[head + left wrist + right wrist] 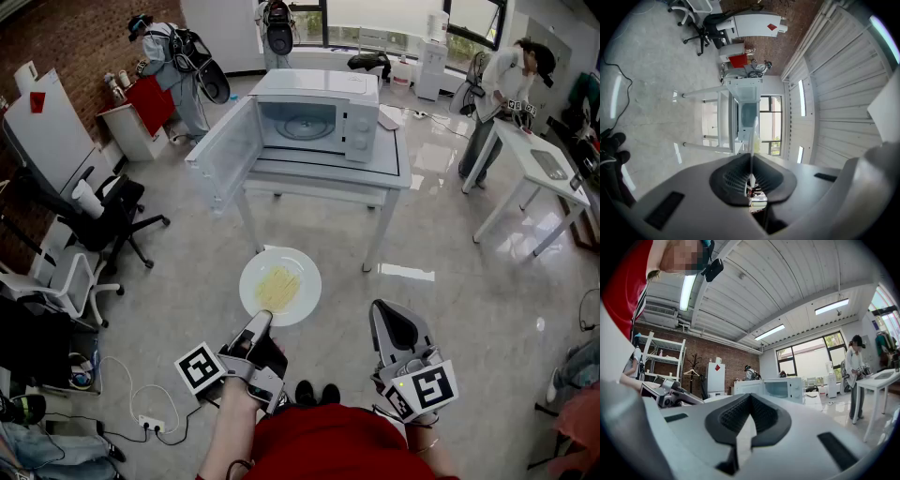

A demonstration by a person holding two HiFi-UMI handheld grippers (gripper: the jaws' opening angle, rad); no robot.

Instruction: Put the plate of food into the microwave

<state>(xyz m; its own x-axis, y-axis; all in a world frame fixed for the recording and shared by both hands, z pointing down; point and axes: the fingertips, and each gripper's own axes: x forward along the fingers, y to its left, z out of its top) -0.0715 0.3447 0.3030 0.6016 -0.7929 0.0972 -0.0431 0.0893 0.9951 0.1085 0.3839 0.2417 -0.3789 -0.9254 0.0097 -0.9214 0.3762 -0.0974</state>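
A white plate (280, 286) of yellow noodles hangs level above the floor, and my left gripper (261, 323) is shut on its near rim. In the left gripper view the plate (753, 136) shows edge-on as a thin white line between the closed pads of my left gripper (751, 164). The white microwave (319, 117) stands on a white table (375, 173) ahead, its door (225, 155) swung wide open to the left. My right gripper (380, 307) is held to the right of the plate, shut and empty. The right gripper view shows the microwave (780, 389) beyond the closed right gripper (750, 401).
A black office chair (103, 211) and a white chair (56, 281) stand at the left. Cables and a power strip (150, 422) lie on the floor at the near left. A person (502, 94) works at a white table (534, 159) at the right. Others stand at the back.
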